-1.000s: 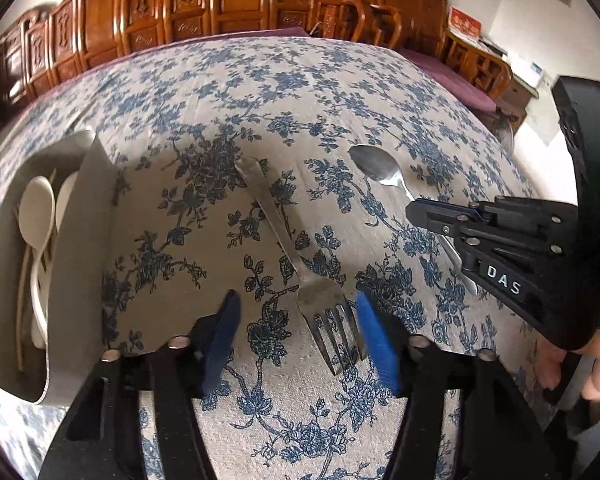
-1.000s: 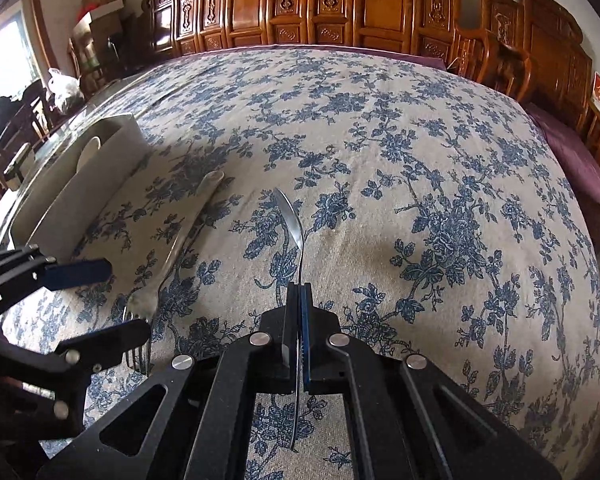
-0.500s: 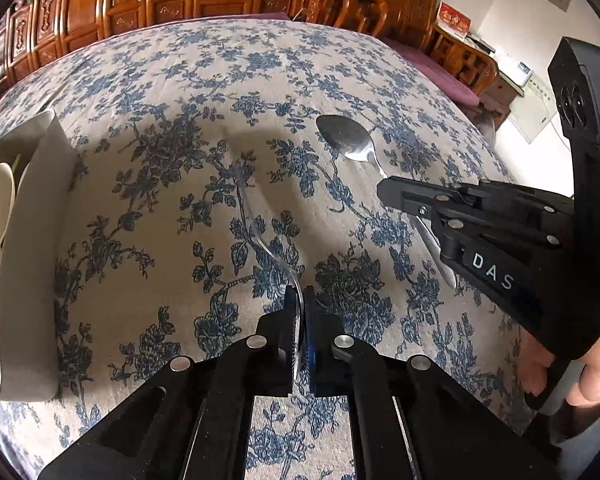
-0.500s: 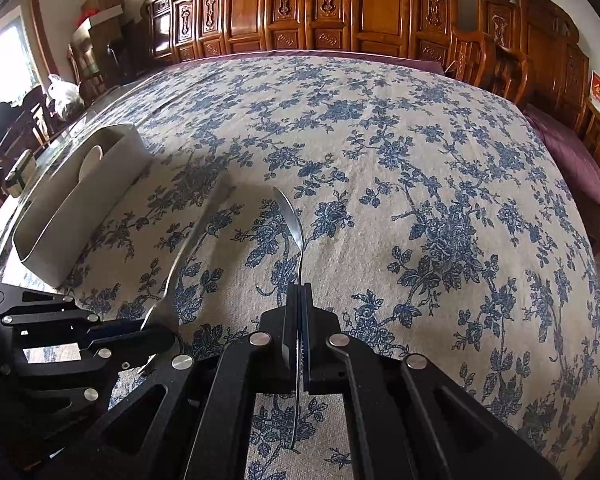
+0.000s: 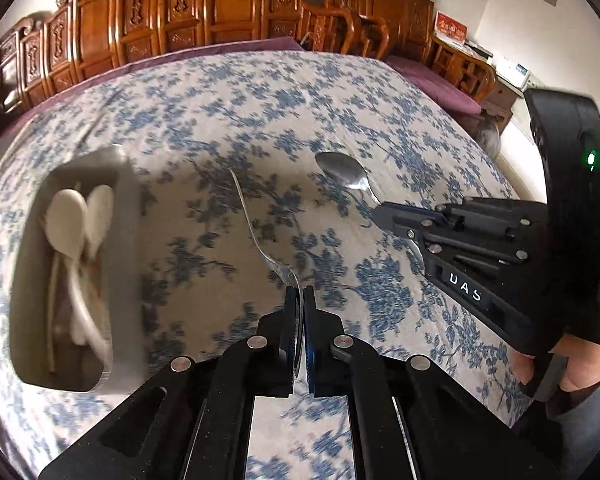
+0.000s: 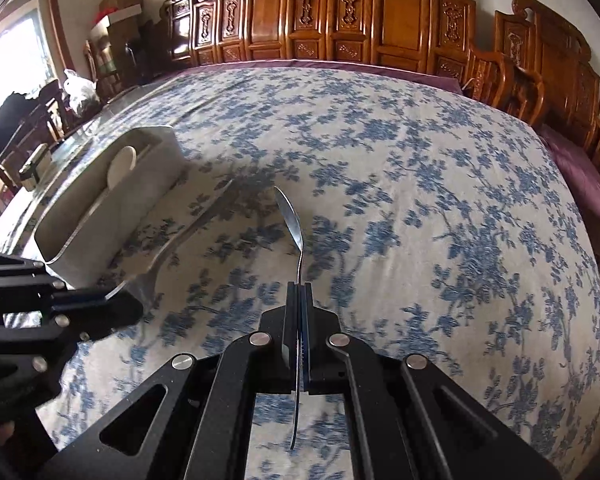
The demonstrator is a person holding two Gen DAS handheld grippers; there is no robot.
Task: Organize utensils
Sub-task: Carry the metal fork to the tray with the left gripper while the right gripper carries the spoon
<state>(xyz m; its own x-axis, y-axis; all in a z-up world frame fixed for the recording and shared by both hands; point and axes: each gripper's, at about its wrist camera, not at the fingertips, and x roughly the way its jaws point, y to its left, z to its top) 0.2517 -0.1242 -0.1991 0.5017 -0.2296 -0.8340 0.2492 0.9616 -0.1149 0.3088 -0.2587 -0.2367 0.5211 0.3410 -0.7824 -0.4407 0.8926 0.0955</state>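
Over floral cloth (image 5: pixel 228 120), gripped fork (image 5: pixel 256 232) and spoon (image 6: pixel 292 220) apparently point away.

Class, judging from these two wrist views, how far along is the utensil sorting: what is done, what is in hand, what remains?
Done: white spoons already lie in the grey tray. In hand: the left gripper is shut on the fork, the right gripper on the metal spoon. Left: both must go into the tray.
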